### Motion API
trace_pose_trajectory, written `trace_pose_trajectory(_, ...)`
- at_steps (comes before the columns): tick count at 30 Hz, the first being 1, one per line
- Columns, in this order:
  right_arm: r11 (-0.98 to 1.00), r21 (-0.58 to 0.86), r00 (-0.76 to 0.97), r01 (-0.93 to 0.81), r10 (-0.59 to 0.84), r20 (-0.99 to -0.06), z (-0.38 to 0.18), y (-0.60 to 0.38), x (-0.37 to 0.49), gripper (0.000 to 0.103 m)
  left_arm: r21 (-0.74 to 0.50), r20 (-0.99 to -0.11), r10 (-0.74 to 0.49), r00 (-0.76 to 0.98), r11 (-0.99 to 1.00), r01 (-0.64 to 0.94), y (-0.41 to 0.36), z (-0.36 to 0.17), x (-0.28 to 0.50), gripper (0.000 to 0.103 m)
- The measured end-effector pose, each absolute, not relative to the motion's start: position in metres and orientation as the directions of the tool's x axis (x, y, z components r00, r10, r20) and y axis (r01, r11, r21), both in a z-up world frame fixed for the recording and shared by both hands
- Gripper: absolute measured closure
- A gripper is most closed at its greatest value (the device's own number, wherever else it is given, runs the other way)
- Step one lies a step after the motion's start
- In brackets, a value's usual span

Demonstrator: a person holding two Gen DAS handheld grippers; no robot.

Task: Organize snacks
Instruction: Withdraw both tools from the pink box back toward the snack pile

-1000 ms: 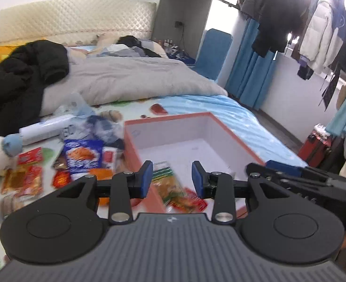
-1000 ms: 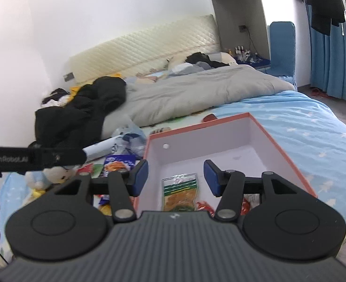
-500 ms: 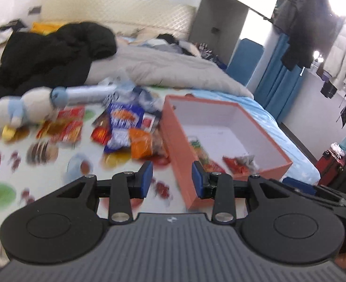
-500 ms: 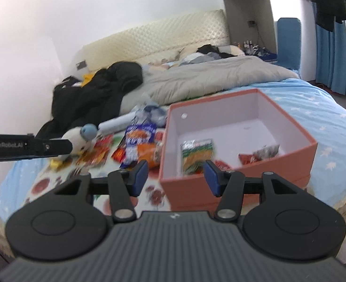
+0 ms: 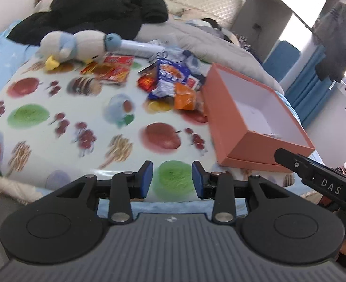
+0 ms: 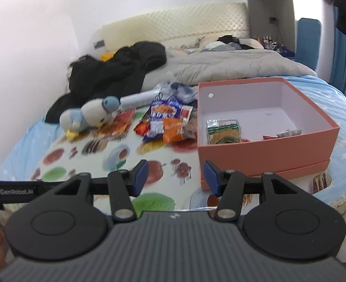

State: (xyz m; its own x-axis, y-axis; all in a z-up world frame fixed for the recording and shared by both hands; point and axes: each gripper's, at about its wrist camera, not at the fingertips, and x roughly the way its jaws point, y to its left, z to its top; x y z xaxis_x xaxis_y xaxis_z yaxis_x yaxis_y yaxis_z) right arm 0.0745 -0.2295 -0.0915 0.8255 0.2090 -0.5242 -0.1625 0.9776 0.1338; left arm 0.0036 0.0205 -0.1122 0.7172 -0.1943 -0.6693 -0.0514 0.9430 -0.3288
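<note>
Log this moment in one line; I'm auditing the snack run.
left gripper: open, empty | right gripper: open, empty | orange box: green packet inside | snack pile: beside box on mat

Left hand-held gripper (image 5: 172,178) hangs open and empty over the fruit-print cloth (image 5: 83,122) — orange box (image 5: 231,127) just beside the snack pile (image 5: 173,82).

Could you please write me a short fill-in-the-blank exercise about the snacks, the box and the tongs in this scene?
1. The green snack packet lies inside the ____ box.
2. The loose pile of snacks lies on the ____-patterned cloth.
3. The left tongs and the right tongs both hold ____.
4. The plush penguin lies on the far side of the pile from the ____.

Missing words: orange; fruit; nothing; box
</note>
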Motion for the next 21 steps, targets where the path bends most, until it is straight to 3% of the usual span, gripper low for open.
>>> trace_pose_trajectory(2,0.979,0.119,0.821,-0.168,0.206,-0.533,-0.094,-0.224,0.076,0.048,-0.334,-0.673,-0.186,0.716,0.940,-0.070,0.028,-0.118,0.007,0.061)
trace_pose_trajectory(6,0.980,0.082,0.813,-0.184,0.198,-0.548,-0.098,-0.212,0.080,0.048,-0.325,-0.678,-0.169,0.715,0.942,-0.085,0.036,-0.127,0.019,0.049)
trace_pose_trajectory(21,0.961,-0.027,0.792,-0.275,0.210,-0.574,-0.121,-0.158,0.152,0.050,-0.232,-0.690,-0.087,0.719,0.967,-0.106,0.082,-0.175,0.127,0.049)
